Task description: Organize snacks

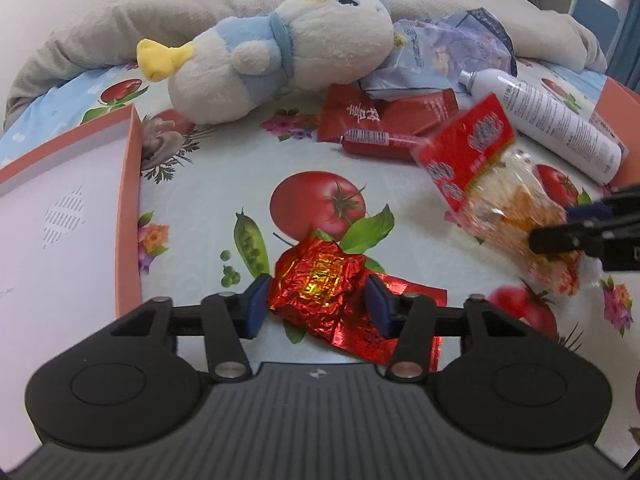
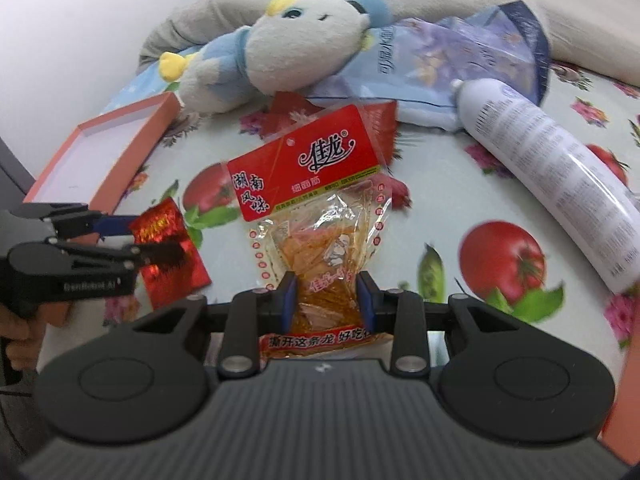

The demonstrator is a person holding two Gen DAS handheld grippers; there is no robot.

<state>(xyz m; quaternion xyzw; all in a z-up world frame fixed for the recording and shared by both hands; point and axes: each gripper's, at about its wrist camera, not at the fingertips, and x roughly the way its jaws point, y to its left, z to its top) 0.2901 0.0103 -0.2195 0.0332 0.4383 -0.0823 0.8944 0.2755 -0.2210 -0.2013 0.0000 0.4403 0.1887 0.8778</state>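
My left gripper (image 1: 316,300) is shut on a crinkled red foil snack packet (image 1: 320,280), held just above the tomato-print cloth; it also shows in the right wrist view (image 2: 160,224). My right gripper (image 2: 326,300) is shut on a clear snack bag with a red label (image 2: 308,176), lifted and tilted; the same bag shows in the left wrist view (image 1: 480,160). Red snack packets (image 1: 360,116) and a red sausage stick (image 1: 380,146) lie beyond, with a pale blue snack bag (image 1: 440,52) behind them.
An open pink-rimmed box (image 1: 132,184) lies at the left, also in the right wrist view (image 2: 120,152). A plush penguin (image 1: 280,52) lies at the back. A white spray can (image 1: 552,120) lies at the right, next to another pink box edge (image 1: 620,100). A grey blanket (image 1: 200,8) is behind.
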